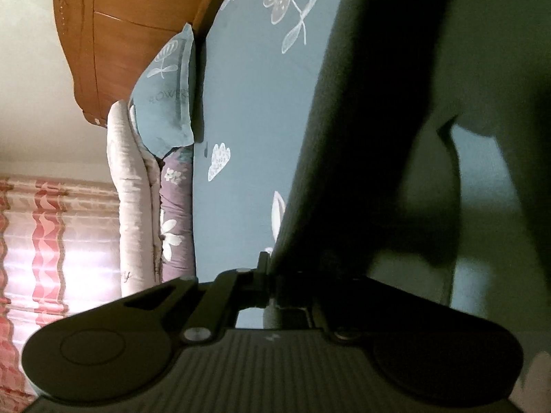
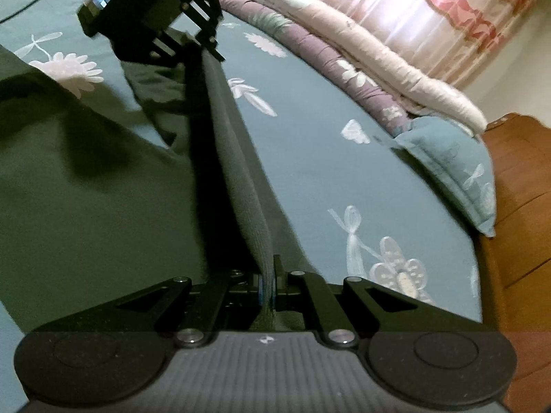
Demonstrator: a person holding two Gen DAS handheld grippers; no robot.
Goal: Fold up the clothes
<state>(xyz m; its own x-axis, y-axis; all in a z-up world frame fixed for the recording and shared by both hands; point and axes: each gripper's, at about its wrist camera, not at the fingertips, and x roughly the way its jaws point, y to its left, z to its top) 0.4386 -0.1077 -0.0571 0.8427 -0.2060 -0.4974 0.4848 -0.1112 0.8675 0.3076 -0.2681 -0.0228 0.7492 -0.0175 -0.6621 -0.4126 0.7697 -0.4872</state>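
Garment (image 2: 237,158) edge pinched between both tongs (image 1: 270,275) (image 2: 268,285); pillow (image 1: 165,103) reads "FLOWERS".

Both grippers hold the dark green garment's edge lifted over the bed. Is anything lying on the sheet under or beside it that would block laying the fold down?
Nothing visible does. The dark green garment hangs between the right gripper and left gripper; the sheet beside it is bare. The pillow and rolled quilts sit at the far edge.

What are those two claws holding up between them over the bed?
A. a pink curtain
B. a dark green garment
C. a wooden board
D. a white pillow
B: the right gripper and the left gripper both pinch the ribbed edge of the dark green garment, stretched between them above the bedsheet.
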